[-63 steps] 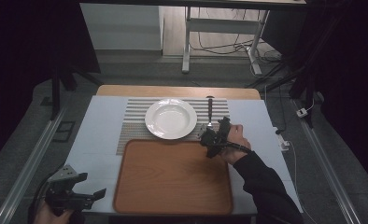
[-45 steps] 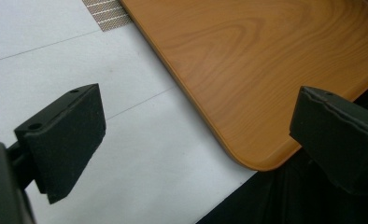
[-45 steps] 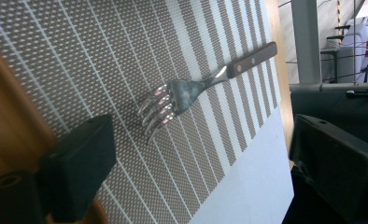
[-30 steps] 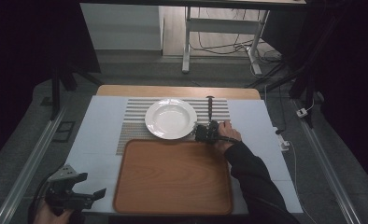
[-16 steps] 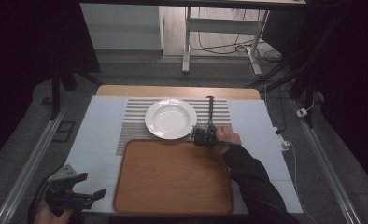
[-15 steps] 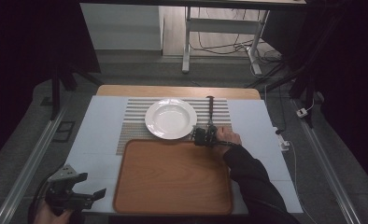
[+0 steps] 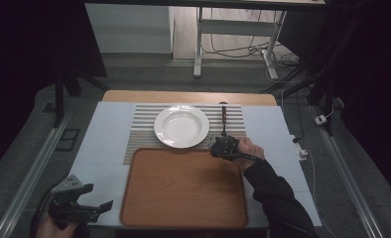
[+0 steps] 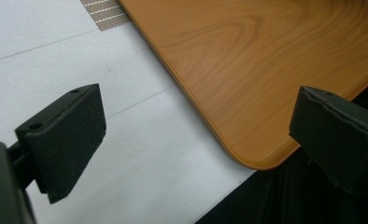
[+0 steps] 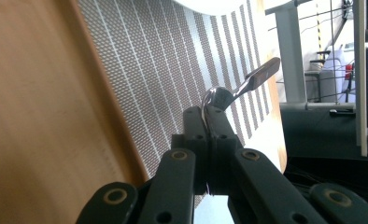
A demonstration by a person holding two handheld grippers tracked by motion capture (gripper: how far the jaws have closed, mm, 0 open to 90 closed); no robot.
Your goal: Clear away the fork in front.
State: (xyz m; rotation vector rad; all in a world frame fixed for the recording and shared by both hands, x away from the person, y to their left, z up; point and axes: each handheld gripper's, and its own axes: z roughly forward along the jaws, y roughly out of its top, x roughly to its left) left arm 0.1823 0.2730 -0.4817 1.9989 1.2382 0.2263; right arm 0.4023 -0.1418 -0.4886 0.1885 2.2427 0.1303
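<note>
The right hand-held gripper [image 7: 222, 144] is clamping its jaws on the metal end of a spoon [image 9: 240, 85], whose dark handle is pointing toward 12 o'clock over the striped placemat [image 7: 139, 136], just at 3 o'clock of the white plate [image 7: 181, 125]. The left hand-held gripper [image 8: 196, 135] is hovering with jaws apart at the wooden tray's [image 7: 183, 188] 8 o'clock corner on the counter [image 7: 101, 148].

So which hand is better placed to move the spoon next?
The right. Its tool is already shut on the spoon by the bowl end, beside the plate. The left tool hangs open at the tray's near corner, far off.
</note>
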